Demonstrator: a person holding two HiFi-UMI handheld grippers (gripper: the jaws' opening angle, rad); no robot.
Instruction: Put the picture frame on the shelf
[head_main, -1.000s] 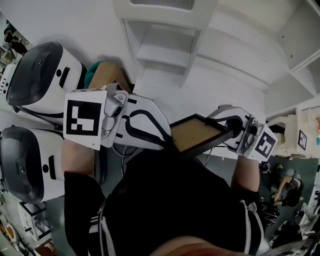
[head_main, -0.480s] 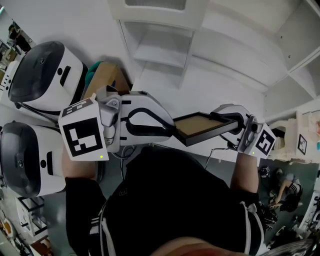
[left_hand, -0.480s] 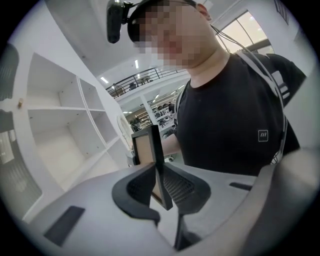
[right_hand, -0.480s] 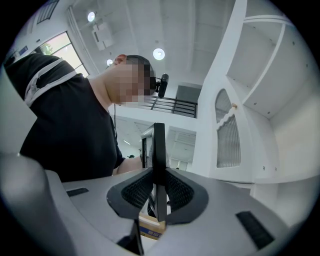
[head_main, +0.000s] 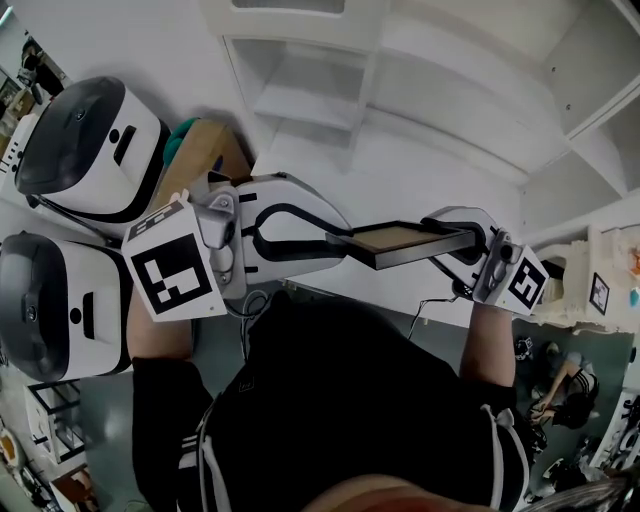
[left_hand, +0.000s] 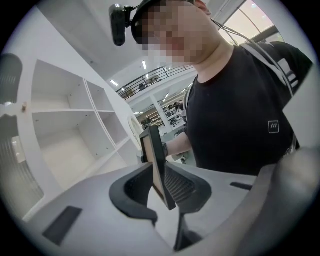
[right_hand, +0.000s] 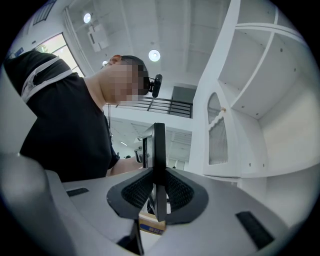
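Black-edged picture frame (head_main: 405, 243) lies level at mid-frame in the head view, spanning left gripper (head_main: 338, 240) to right gripper (head_main: 468, 240), below the white shelf (head_main: 300, 105). Left gripper view: jaws have just been opening, with the frame's edge loose between them. Right gripper view: jaws clamped on the frame's edge.

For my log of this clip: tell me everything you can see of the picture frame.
The picture frame is a thin rectangle with a black rim and a brown panel facing up. It hangs about level in the air before white shelves. The right hand-held gripper clamps one end. The left hand-held gripper, its jaws just opening, straddles the other end with one pad off it.
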